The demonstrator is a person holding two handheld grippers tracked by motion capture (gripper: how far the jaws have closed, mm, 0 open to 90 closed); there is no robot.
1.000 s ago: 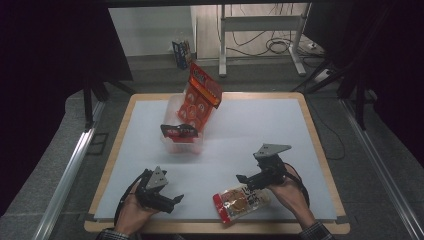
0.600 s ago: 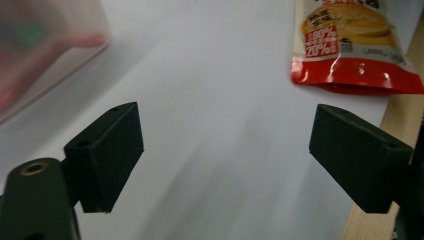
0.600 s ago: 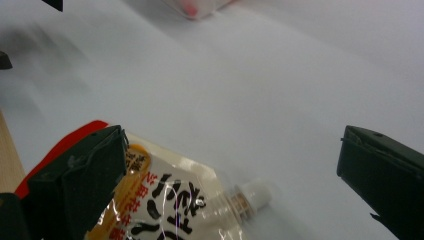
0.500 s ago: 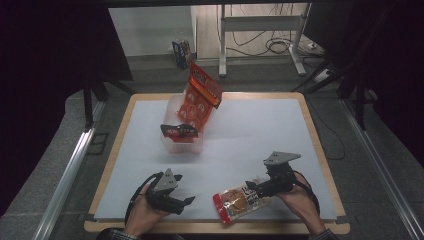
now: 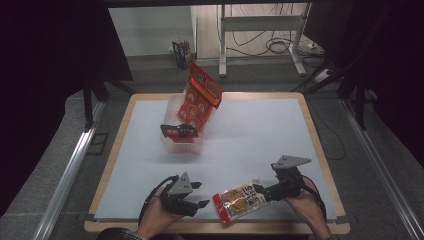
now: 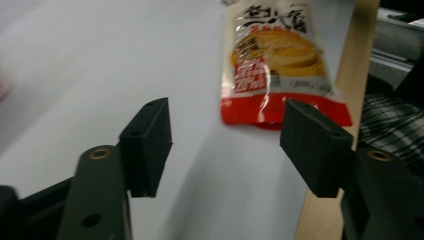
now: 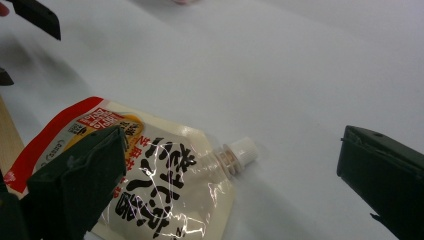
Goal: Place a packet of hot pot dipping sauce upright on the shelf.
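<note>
Glossy, cream-and-orange flexible spout pouch with a red bottom band and a white screw cap (image 5: 239, 201) lies flat on the white tabletop (image 5: 260, 135), near the front wooden edge, between the two grippers.

Left gripper (image 5: 198, 196): jaws partly open and just now closing, with nothing between them. In the left gripper view the red bottom edge of the pouch (image 6: 278, 60) lies just beyond the jaw tips, untouched.

Right gripper (image 5: 259, 190): jaws spread wide. In the right gripper view one jaw hangs over the printed face of the pouch (image 7: 150, 175) and the other stands well clear of the white cap (image 7: 243, 149). No pad presses on the film, so nothing is held.

Handling, as a judgement: the pouch looks light and soft; its filling will likely shift and the body sag when lifted. The film is smooth and probably slippery. Grip the stiff spout neck below the cap, or the flat sealed bottom band; avoid squeezing the full middle.

Farther back, a clear plastic bin (image 5: 182, 135) holds other packets, among them a red snack bag (image 5: 199, 97).
</note>
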